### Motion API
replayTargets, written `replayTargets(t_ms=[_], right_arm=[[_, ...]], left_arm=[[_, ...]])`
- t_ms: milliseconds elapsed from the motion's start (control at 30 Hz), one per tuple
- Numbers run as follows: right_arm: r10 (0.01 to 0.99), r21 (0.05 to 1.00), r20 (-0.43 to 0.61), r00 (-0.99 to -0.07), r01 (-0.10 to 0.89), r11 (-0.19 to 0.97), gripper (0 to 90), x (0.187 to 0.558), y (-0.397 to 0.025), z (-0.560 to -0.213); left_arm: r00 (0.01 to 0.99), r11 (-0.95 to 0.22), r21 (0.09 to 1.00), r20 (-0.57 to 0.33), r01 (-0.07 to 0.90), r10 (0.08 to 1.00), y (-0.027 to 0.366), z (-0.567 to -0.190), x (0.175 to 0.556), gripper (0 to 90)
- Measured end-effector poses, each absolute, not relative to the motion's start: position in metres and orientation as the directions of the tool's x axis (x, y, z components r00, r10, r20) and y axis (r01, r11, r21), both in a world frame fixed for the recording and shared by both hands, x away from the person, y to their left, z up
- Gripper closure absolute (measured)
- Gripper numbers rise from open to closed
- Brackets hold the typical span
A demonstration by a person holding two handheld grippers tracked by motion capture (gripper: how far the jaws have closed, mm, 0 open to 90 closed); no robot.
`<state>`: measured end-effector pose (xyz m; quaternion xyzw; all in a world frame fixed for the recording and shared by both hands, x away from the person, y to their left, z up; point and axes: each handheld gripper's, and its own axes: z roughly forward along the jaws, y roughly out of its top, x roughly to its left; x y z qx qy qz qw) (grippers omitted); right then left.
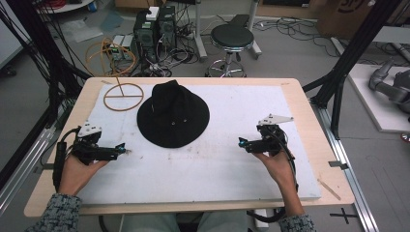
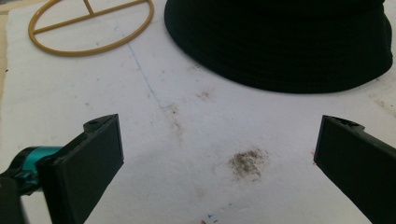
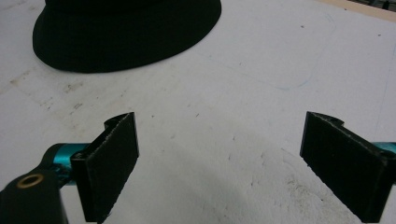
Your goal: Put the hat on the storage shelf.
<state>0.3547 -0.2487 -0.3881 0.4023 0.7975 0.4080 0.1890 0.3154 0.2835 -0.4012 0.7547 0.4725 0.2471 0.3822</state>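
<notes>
Lying at the centre of the high view, the black hat [image 1: 173,115] sits between my grippers, well apart from both. My left gripper [image 1: 122,151] and right gripper [image 1: 241,143] both gape wide, holding nothing.

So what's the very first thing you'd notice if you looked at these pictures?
The big black hat lying flat in the middle of the white mat jumps out first. Just behind it to the left stands a golden wire hat stand with a round ring for a base. Nearer the person, the left gripper and the right gripper rest on the mat on either side, both with jaws wide open and holding nothing.
</notes>
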Motion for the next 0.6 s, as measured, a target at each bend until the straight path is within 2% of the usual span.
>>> replayTargets(t_ms=[600], right_arm=[[0.785, 0.802, 0.021, -0.62, 0.479, 0.357, 11.3, 0.3584, -0.2406, -0.3857]], left_arm=[[0.42, -0.213, 0.836, -0.022, 0.505, 0.907, 0.2924, -0.3975, 0.3093, 1.8]])
